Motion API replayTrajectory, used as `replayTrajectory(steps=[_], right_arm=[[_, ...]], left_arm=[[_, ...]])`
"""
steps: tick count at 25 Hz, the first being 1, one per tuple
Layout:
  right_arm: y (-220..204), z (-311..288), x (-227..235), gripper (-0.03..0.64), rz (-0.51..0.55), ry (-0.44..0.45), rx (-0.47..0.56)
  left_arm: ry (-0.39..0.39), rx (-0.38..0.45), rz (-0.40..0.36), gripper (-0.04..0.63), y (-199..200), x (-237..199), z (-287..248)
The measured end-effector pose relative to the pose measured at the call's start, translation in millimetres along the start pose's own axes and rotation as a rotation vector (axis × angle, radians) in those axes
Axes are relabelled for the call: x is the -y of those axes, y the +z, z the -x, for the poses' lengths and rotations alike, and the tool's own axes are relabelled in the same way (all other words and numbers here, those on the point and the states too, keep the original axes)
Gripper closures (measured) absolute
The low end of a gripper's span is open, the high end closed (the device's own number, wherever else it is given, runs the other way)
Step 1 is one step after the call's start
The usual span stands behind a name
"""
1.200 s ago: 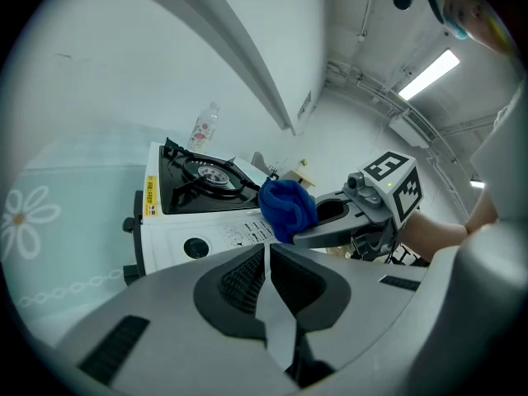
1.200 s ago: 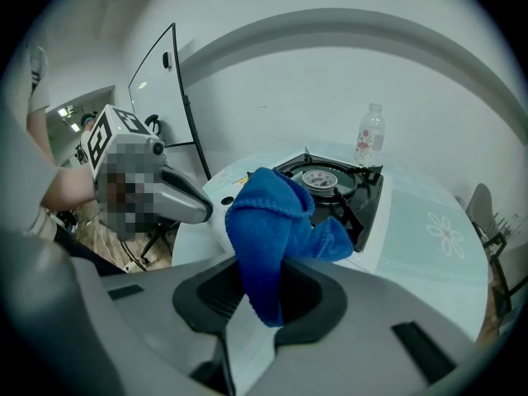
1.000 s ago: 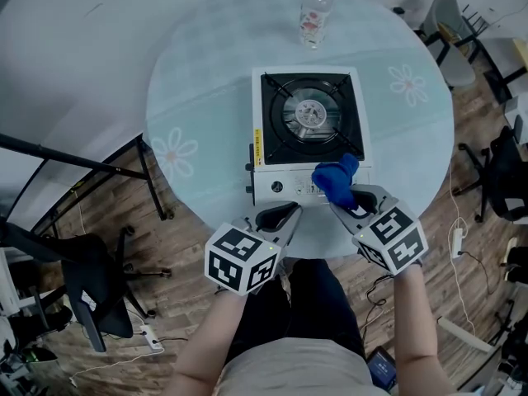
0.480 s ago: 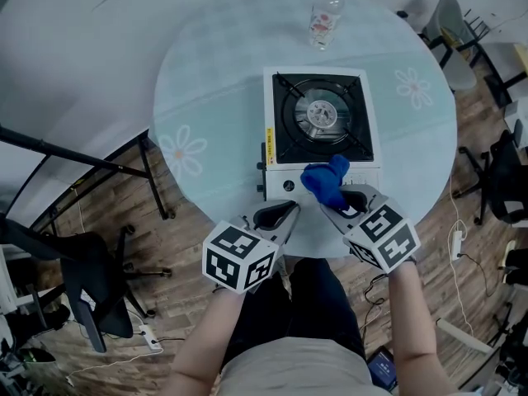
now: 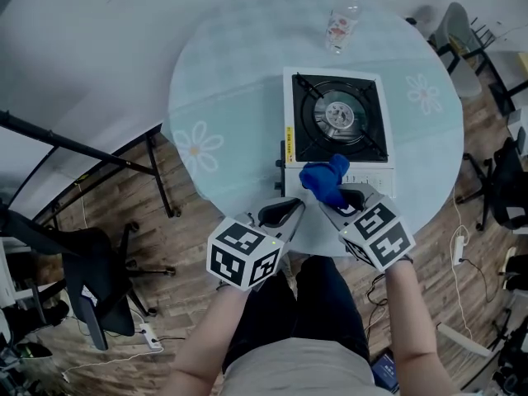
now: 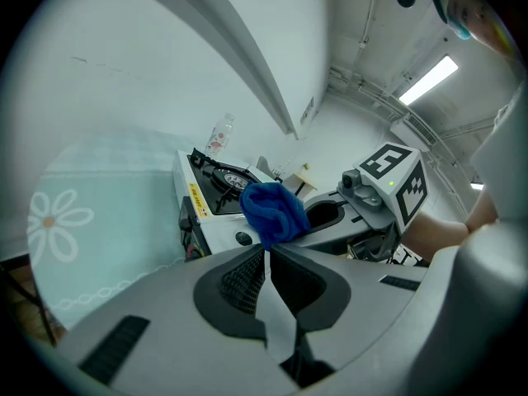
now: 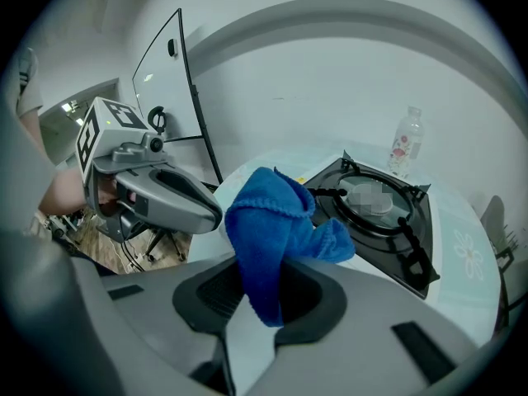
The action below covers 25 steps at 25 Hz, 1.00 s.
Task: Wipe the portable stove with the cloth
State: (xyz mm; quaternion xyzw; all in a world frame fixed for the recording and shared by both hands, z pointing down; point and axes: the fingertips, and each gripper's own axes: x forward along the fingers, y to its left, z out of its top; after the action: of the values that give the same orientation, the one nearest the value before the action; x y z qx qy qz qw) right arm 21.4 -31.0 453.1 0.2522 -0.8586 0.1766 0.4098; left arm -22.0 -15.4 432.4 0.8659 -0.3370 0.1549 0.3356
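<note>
The portable stove (image 5: 338,130) is white with a black burner top and stands on the round table (image 5: 239,97). My right gripper (image 5: 342,202) is shut on a blue cloth (image 5: 323,180), bunched over the stove's front left corner. In the right gripper view the blue cloth (image 7: 276,229) rises out of the jaws, with the stove (image 7: 375,213) behind it. My left gripper (image 5: 279,214) is shut and empty, at the table's near edge beside the right one. In the left gripper view the cloth (image 6: 272,210) and the stove (image 6: 216,190) lie just ahead.
A clear plastic bottle (image 5: 341,25) stands beyond the stove near the table's far edge. The tabletop has pale flower prints (image 5: 196,147). Office chairs (image 5: 91,275) and a black frame (image 5: 91,151) stand on the wooden floor around the table.
The right gripper with the cloth has shifted left along the stove's front, from the right side toward the left corner. The head view has swung, so the stove appears further right.
</note>
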Motion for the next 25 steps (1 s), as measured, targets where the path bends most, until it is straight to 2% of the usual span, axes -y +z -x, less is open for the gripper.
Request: replayTrajectory(steps=[9,21,25], right_arm=[[15,-12,-20,0.512,0.057,0.005,-0.011],[38,-32,-34,0.512,0.316,0.095,-0.082],[44,-38,-38,0.512,0.452,0.144,-0.117]], left_arm=[[0.041,0.022,-0.007,0.558,-2,-7,18],[0.091,0.082,0.041,0.558,5,-23,25],[0.114,0.096,0.069,0.558,7,-31,26]])
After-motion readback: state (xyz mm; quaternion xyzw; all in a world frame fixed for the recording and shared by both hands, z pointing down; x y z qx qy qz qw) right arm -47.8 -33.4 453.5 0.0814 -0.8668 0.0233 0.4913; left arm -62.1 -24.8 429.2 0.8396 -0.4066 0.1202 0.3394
